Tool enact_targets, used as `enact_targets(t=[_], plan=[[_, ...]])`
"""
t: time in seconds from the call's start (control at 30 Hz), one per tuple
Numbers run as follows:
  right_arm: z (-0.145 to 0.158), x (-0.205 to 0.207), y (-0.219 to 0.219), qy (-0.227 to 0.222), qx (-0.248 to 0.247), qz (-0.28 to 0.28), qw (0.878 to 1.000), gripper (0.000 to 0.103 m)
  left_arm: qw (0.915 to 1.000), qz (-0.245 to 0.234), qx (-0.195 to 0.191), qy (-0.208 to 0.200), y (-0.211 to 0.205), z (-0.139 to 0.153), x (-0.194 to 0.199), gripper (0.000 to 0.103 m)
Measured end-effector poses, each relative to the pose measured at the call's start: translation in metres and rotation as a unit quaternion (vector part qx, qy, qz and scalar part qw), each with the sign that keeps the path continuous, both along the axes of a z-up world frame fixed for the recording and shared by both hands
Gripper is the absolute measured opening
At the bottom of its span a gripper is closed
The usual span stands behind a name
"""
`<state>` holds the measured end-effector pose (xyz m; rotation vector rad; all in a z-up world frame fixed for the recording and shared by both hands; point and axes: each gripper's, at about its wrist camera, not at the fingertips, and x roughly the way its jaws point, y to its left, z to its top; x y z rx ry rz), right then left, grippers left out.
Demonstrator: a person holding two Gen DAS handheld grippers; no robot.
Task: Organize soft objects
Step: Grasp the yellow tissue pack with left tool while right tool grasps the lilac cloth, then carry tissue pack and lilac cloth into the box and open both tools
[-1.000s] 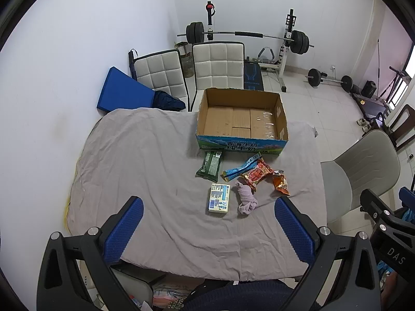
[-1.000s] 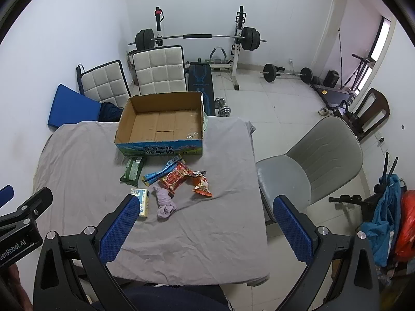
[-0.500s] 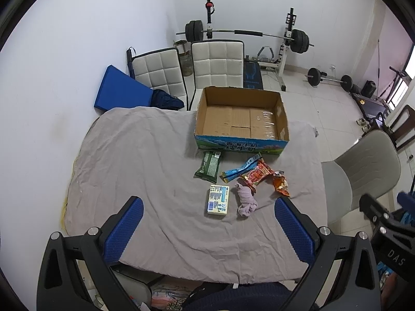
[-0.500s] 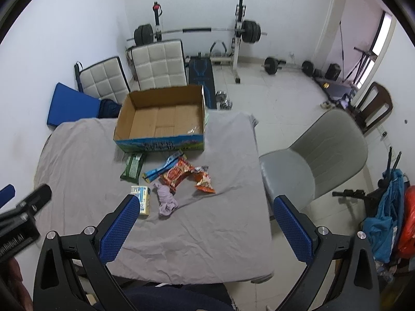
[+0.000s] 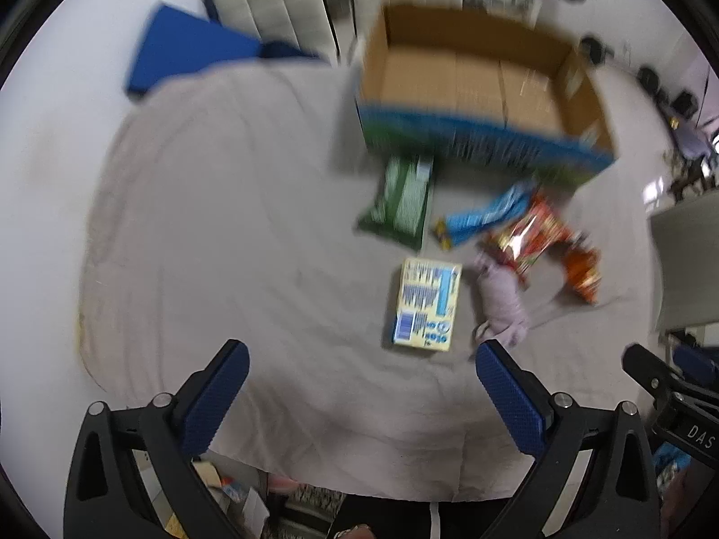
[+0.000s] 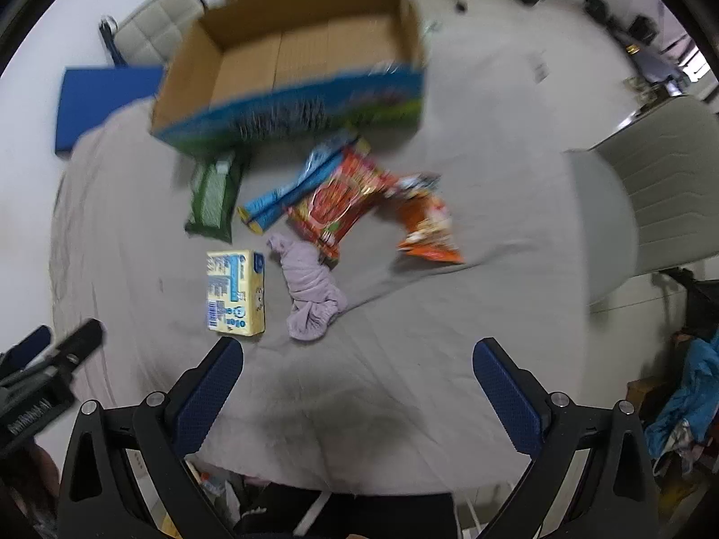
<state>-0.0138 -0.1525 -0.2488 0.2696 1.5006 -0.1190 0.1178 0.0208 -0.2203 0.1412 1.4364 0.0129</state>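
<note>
The crumpled lilac cloth (image 6: 310, 289) lies on the grey-covered bench (image 6: 404, 359), just beyond the right gripper (image 6: 357, 366) and slightly left of centre between its wide-open, empty jaws. For the left gripper (image 5: 359, 370), also spread wide and holding nothing, the cloth sits just beyond its right finger (image 5: 508, 397). Both grippers hover over the bench's near edge, pointing toward the far cardboard box (image 6: 296, 67). A yellow carton (image 6: 234, 292) lies just left of the cloth. Only the right view shows the grey chair (image 6: 651, 193) clearly.
</note>
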Motion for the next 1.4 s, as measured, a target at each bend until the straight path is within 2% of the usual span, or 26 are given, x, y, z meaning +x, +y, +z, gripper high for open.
enact_targets(t=[0.07,0.13,0.2,0.37,0.5,0.57,0.7,0.83,0.93,1.03,1.1,1.17,1.3,1.4], plan=[[-0.034,0.011,0.005,0.02,0.004,0.004,1.0,0.1,0.9994,-0.007,-0.007,0.034,-0.004,-0.037,0.012,0.101],[-0.049,0.017,0.008,0.034,0.014,0.006,0.999,0.1,0.9977,-0.008,-0.015,0.065,-0.008,-0.067,0.02,0.092],[-0.063,0.022,0.009,0.041,0.01,0.007,0.999,0.099,0.9951,-0.01,-0.028,0.095,-0.013,-0.1,0.029,0.09],[-0.085,0.032,0.013,0.06,0.021,0.007,0.998,0.095,0.988,-0.02,-0.046,0.146,-0.026,-0.156,0.042,0.089],[-0.1,0.04,0.02,0.072,0.032,0.009,0.997,0.093,0.9832,-0.033,-0.061,0.169,-0.035,-0.182,0.042,0.076],[-0.108,0.044,0.025,0.081,0.038,0.009,0.996,0.089,0.9838,-0.032,-0.061,0.165,-0.033,-0.179,0.038,0.065],[-0.131,0.053,0.037,0.1,0.05,0.014,0.994,0.079,0.9888,-0.039,-0.021,0.142,-0.016,-0.17,0.03,0.064],[-0.158,0.06,0.052,0.124,0.057,0.015,0.99,0.059,0.9877,-0.023,-0.037,0.15,-0.004,-0.183,0.026,0.064],[-0.165,0.058,0.058,0.124,0.076,0.003,0.989,0.045,0.9884,-0.02,-0.038,0.146,-0.001,-0.191,0.024,0.063],[-0.16,0.055,0.068,0.117,0.066,0.0,0.991,0.036,0.9908,-0.015,-0.043,0.128,0.005,-0.187,0.015,0.063],[-0.155,0.051,0.073,0.115,0.059,-0.004,0.992,0.034,0.9921,-0.021,-0.04,0.118,0.007,-0.179,0.008,0.063],[-0.148,0.043,0.076,0.109,0.06,-0.01,0.992,0.033,0.9934,-0.025,-0.04,0.105,0.013,-0.164,0.003,0.063],[-0.116,0.029,0.079,0.087,0.069,-0.022,0.994,0.033,0.9957,-0.033,-0.045,0.074,0.019,-0.131,-0.012,0.063],[-0.084,0.02,0.079,0.062,0.076,-0.032,0.995,0.033,0.9963,-0.045,-0.056,0.046,0.013,-0.09,-0.031,0.063]])
